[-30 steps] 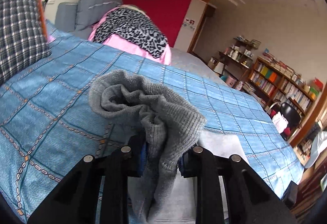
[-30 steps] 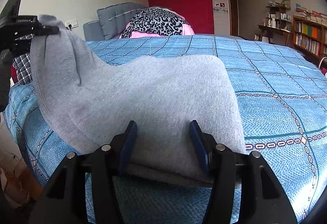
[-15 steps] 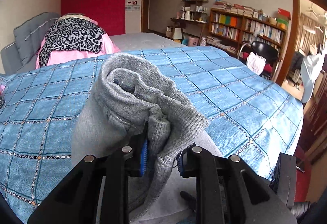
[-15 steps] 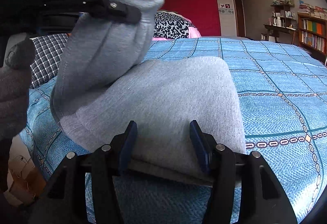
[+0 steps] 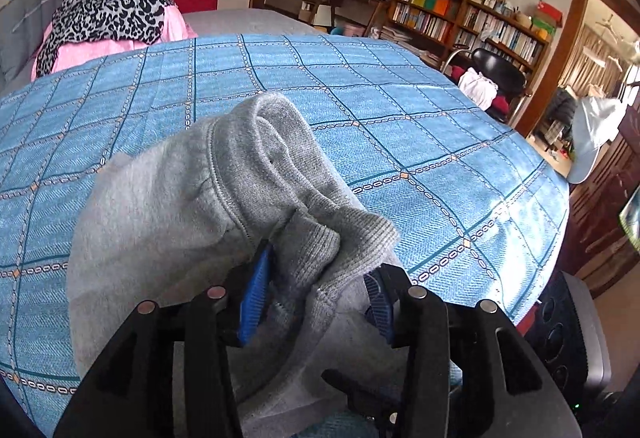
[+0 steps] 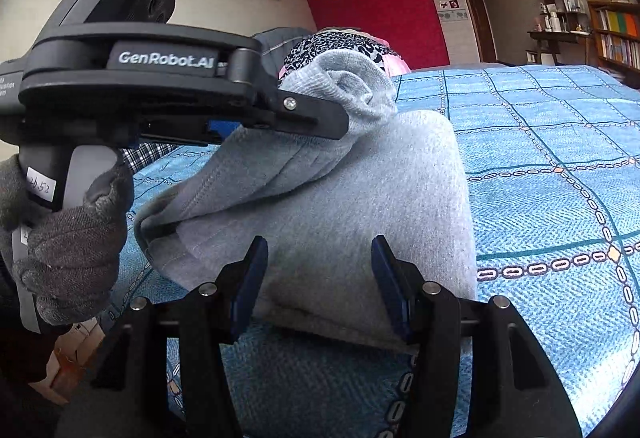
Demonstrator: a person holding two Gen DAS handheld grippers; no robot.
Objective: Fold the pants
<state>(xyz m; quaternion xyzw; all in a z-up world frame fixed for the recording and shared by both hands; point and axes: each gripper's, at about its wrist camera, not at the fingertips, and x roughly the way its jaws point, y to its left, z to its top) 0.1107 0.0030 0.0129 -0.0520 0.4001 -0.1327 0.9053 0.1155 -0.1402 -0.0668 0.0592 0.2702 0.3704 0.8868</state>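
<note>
Grey sweatpants lie folded on the blue checked bedspread. My left gripper is shut on the ribbed end of the pants and holds it lifted over the folded part. It also shows in the right wrist view, held by a gloved hand, above the pants. My right gripper is open, its fingers resting on the near edge of the folded pants.
A leopard-print cloth on pink bedding and a grey headboard lie at the far end of the bed. A plaid pillow is at the left. Bookshelves and a black chair stand beyond the bed's right edge.
My left gripper has carried the held end of the pants rightward over the folded part and nearer my right gripper. My right gripper has stayed put and open.
</note>
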